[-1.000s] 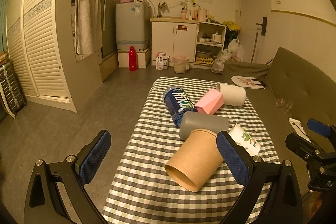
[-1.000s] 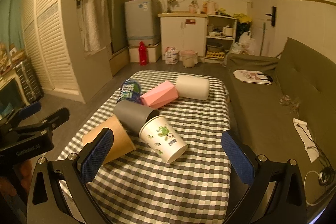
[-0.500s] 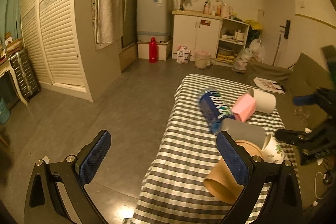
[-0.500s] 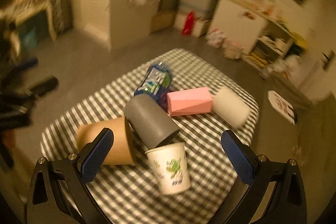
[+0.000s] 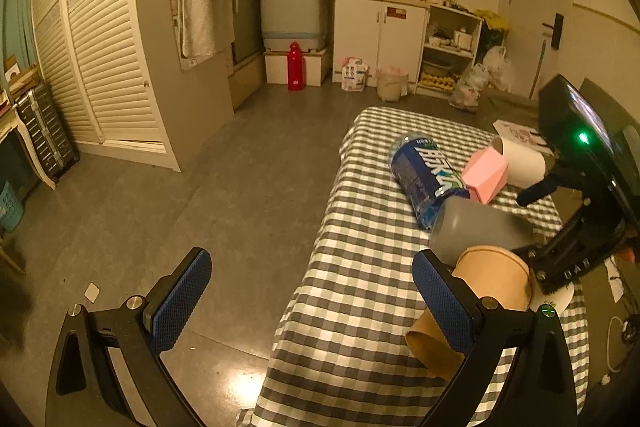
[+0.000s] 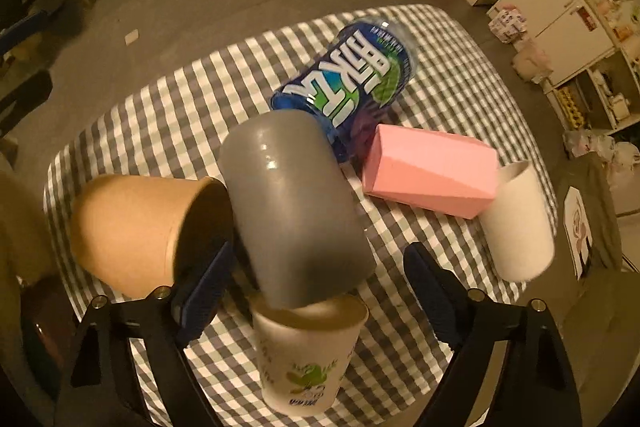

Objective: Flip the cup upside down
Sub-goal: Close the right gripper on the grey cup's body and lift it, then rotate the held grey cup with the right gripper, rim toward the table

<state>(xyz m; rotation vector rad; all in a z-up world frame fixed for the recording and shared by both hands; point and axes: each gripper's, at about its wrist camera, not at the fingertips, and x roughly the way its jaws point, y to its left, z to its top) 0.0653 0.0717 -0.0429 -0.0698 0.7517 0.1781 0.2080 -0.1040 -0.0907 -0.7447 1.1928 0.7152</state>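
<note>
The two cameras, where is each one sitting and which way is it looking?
Left wrist: sits on the left gripper, looking across the floor to the kitchen; its open jaws show, table at right.
Right wrist: sits on the right gripper, looking down at the table; its open jaws flank the white printed cup.
Both share the grey cup, brown cup and blue bottle.

The left wrist view looked from beside the bench's [image 5: 360, 291] near-left corner across the room toward the kitchen wall, taking in mostly floor. The right wrist view looked steeply down from close above the bench [image 6: 440, 67]. Both shared the grey cup [image 5: 472, 227] [image 6: 292, 211] and blue bottle [image 5: 424, 175] [image 6: 352, 75].
</note>
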